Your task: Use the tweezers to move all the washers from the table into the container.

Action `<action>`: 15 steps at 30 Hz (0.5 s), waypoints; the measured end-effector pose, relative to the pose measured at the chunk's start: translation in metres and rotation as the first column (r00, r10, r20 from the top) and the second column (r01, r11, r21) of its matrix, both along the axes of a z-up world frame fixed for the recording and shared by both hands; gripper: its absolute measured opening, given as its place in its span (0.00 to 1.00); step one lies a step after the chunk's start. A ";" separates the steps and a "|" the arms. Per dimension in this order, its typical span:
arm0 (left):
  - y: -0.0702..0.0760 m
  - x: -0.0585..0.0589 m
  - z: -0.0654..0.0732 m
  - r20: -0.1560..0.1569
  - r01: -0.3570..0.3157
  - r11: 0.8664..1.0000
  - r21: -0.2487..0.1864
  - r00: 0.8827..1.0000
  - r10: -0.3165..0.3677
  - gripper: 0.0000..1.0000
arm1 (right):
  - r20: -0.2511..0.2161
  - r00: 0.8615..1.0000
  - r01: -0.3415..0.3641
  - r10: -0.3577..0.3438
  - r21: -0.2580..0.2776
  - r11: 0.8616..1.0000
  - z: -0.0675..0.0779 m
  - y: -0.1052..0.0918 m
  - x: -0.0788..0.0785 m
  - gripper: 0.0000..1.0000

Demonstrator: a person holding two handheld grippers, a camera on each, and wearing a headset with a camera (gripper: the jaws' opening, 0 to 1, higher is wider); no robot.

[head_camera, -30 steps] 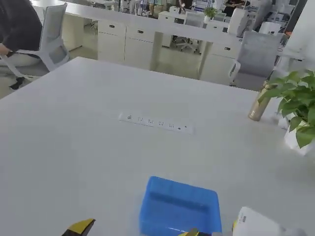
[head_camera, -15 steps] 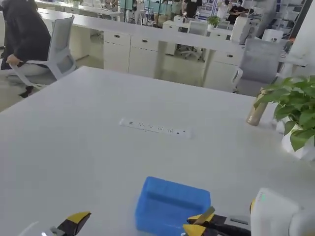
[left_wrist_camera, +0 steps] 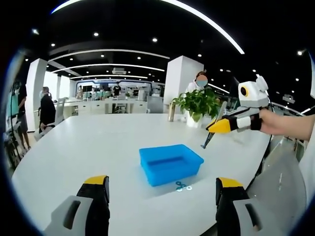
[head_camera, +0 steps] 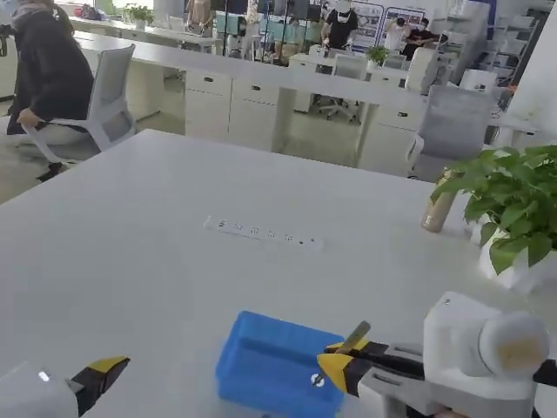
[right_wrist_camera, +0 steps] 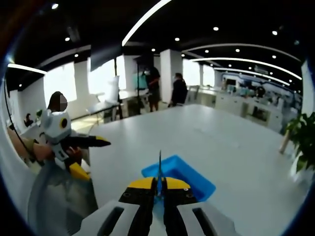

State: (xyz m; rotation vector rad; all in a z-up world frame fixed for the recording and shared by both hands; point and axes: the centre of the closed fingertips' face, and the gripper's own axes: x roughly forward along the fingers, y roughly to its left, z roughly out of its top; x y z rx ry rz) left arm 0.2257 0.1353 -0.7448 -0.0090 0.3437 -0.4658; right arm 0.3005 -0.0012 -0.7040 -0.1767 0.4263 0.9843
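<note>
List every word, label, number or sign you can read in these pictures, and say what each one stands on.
No text here can be read.
Power strip on the table: small marks beside the sockets, too small and blurred to read.
Posters on the far wall: print too blurred to read.
Blue container and tweezers: no lettering to be seen.

washers (left_wrist_camera: pixel 183 186): too small to count | left claw (head_camera: pixel 104 371): edge-cropped
</note>
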 end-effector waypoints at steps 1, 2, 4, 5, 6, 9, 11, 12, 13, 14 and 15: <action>-0.001 0.000 0.001 0.006 0.007 1.000 0.003 1.000 -0.007 0.91 | 0.002 1.000 0.013 -0.013 0.003 1.000 0.001 -0.001 0.002 0.02; -0.001 -0.001 0.003 0.011 0.013 1.000 0.004 1.000 -0.013 0.91 | 0.002 0.999 0.038 -0.038 0.002 0.999 0.002 -0.003 0.006 0.03; -0.002 -0.003 0.006 -0.004 0.037 0.999 -0.014 0.999 -0.037 0.91 | -0.005 0.997 0.077 -0.077 0.014 0.997 0.005 -0.004 0.010 0.03; -0.002 -0.005 0.010 0.001 0.048 0.999 -0.017 0.999 -0.048 0.91 | -0.003 0.996 0.085 -0.085 0.025 0.996 0.007 -0.003 0.010 0.03; -0.002 -0.006 0.013 0.007 0.055 0.998 -0.019 0.998 -0.055 0.91 | -0.007 0.996 0.092 -0.092 0.027 0.995 0.006 -0.003 0.011 0.03; 0.001 -0.011 0.018 0.014 0.080 0.997 0.000 0.997 -0.080 0.90 | -0.017 0.993 0.117 -0.117 0.001 0.993 -0.001 -0.004 0.018 0.03; 0.004 -0.013 0.020 0.010 0.090 0.996 0.001 0.996 -0.090 0.90 | -0.028 0.992 0.124 -0.124 -0.014 0.992 -0.005 -0.002 0.019 0.03; 0.005 -0.015 0.023 0.011 0.093 0.996 -0.011 0.996 -0.093 0.90 | -0.030 0.991 0.128 -0.128 -0.018 0.992 -0.007 -0.002 0.022 0.03; 0.005 -0.016 0.025 0.014 0.096 0.995 -0.021 0.995 -0.095 0.90 | -0.035 0.991 0.131 -0.132 -0.025 0.991 -0.009 -0.003 0.024 0.03; 0.004 -0.018 0.029 0.022 0.104 0.993 -0.046 0.994 -0.103 0.90 | -0.040 0.990 0.136 -0.137 -0.042 0.990 -0.013 -0.003 0.027 0.03; 0.005 -0.018 0.030 0.025 0.104 0.993 -0.055 0.994 -0.103 0.90 | -0.040 0.989 0.138 -0.140 -0.049 0.989 -0.016 -0.003 0.029 0.03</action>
